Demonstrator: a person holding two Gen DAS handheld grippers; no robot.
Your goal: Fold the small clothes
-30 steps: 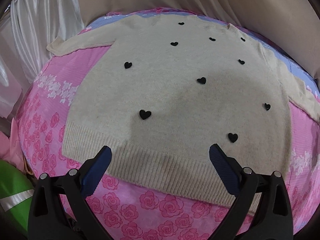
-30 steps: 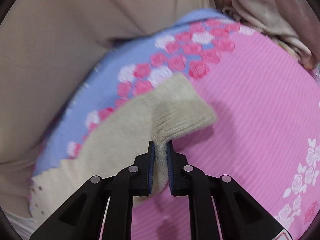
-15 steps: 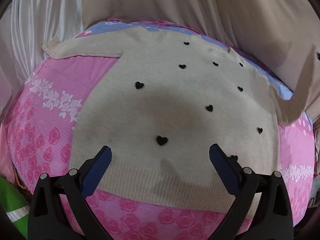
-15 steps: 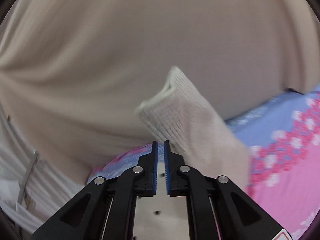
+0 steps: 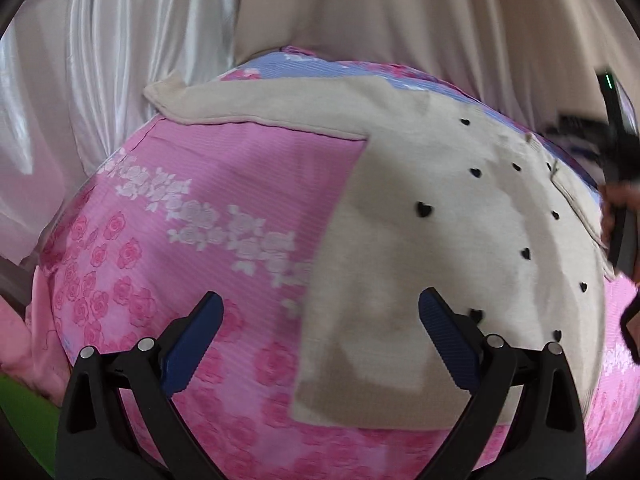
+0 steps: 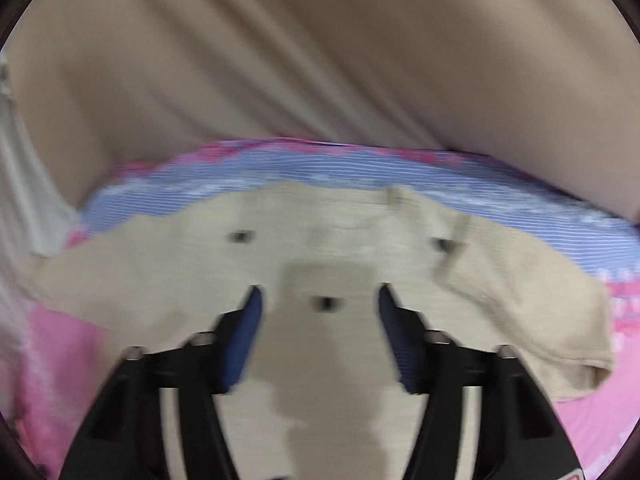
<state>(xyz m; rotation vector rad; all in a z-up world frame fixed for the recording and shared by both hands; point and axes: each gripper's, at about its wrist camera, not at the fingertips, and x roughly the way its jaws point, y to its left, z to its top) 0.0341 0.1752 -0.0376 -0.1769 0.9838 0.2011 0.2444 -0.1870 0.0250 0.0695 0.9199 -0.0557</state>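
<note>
A beige knit sweater (image 5: 440, 248) with small black hearts lies flat on the pink rose-print sheet (image 5: 200, 220). Its left sleeve (image 5: 260, 106) stretches out toward the far left. The right sleeve (image 6: 552, 320) is folded in over the body, its cuff resting at the sweater's right side. My left gripper (image 5: 320, 312) hovers open over the hem's left corner, with nothing between its fingers. In the blurred right wrist view my right gripper (image 6: 320, 300) is above the chest; its jaws are opening and are clear of the cloth. It also shows at the edge of the left wrist view, right gripper (image 5: 618, 152), held by a hand (image 5: 616, 204).
Beige drapery (image 6: 320, 60) hangs behind the bed, and white satin curtain (image 5: 100, 60) is at the far left. A pink cloth (image 5: 24, 340) and something green (image 5: 20, 420) lie off the sheet's left edge. A blue striped band (image 6: 480, 184) runs along the far side.
The right gripper lifted the right sleeve's cuff, swung it over the sweater's body and let it go, jaws parting. The left gripper slid left along the hem, still open.
</note>
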